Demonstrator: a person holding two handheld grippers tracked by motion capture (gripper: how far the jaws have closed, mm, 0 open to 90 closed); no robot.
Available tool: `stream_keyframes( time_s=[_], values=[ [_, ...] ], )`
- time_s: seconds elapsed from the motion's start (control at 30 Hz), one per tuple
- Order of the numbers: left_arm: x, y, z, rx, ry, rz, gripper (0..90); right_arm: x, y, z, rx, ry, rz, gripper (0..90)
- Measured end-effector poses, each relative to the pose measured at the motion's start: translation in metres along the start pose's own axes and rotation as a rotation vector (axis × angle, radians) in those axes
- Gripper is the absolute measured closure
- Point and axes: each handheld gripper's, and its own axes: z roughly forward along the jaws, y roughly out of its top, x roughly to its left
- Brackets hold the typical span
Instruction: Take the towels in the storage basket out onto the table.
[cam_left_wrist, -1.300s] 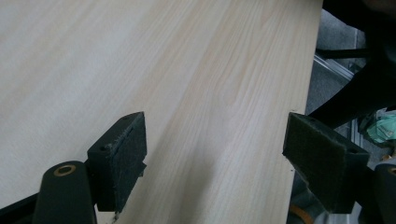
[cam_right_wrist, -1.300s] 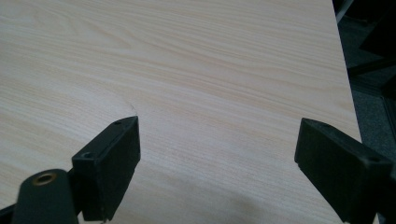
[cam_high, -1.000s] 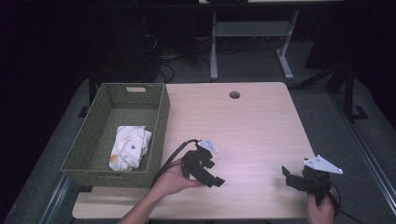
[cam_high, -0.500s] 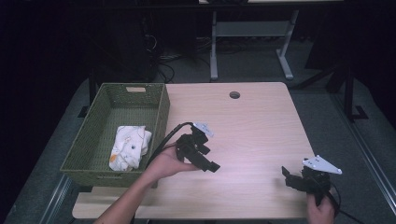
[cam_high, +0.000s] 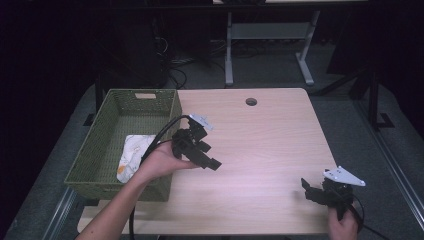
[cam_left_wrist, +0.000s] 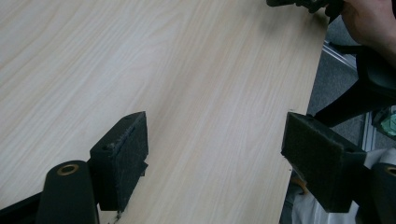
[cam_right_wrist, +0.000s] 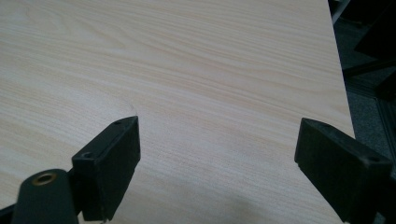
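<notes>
Wooden table (cam_high: 260, 140) bare under both tools (jaws spread).

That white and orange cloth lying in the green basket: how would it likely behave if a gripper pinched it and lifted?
The cloth lies rumpled and loosely folded in the green basket, so it is probably floppy and would drape. It looks thin, so likely light. Soft fabric should not roll or break, though a pinch may catch only one layer.
</notes>
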Motion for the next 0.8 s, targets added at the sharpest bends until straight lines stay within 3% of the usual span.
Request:
stream_keyframes(
  time_s=[0.4, 0.8],
  values=[
    [0.018, -0.008, -0.030, -0.028, 0.006, -0.036, 23.3, 0.000, 0.000, 0.000, 0.002, -0.001, -0.003, 13.9],
    [0.040, -0.036, -0.069, -0.054, 0.062, -0.114, 23.4, 0.000, -0.001, -0.001, 0.002, -0.003, -0.007, 13.9]
  ],
)
